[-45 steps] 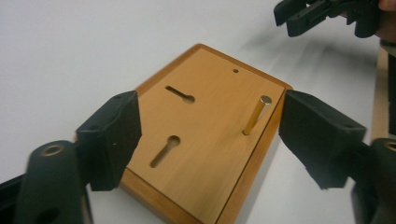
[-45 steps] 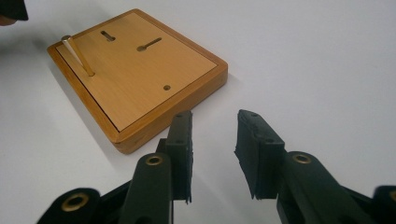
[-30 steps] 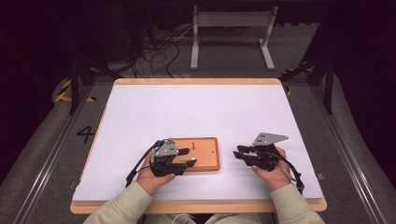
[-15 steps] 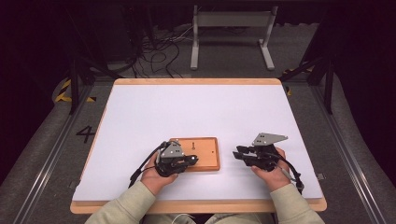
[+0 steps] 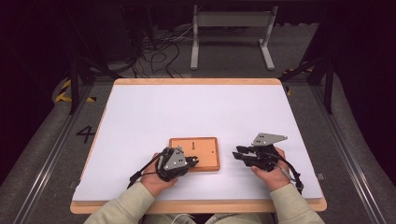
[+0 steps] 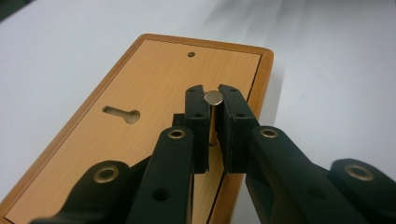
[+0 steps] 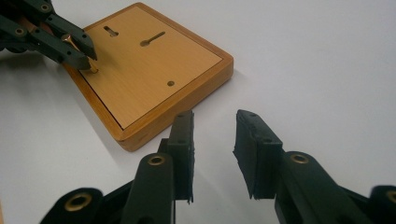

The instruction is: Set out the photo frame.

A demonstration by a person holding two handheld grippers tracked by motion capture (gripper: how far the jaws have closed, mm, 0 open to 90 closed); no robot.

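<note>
Looking down from the high view, the left gripper (image 5: 189, 162) sits over the near-left corner of the board (image 5: 205, 148), which lies flat on the white table (image 5: 187, 112) toward the near edge, about mid-width. Its jaws have just been closing, and now they're pinched on a pin (image 6: 213, 100) that stands upright near the board's edge. In the left gripper view you can see the pin's flat silvery top sitting right between the two pads (image 6: 196, 112), which press on the shaft from both sides. Whether the pin's foot is down in a hole is hidden by the jaws, so can't say.

The board itself is light wood with a darker rim. It's got a keyhole slot (image 6: 122, 113), a second, longer slot (image 7: 152, 38) and a small round hole (image 7: 171, 83) in the face.

Off to the right, the right gripper (image 5: 239, 155) rests just beside the board, not touching it, pointing at its right edge. Its jaws are partway apart with nothing but bare table between them, clear enough in the right gripper view (image 7: 213, 135). That view also catches the left gripper up at the far corner of the board, clamped on the pin.
</note>
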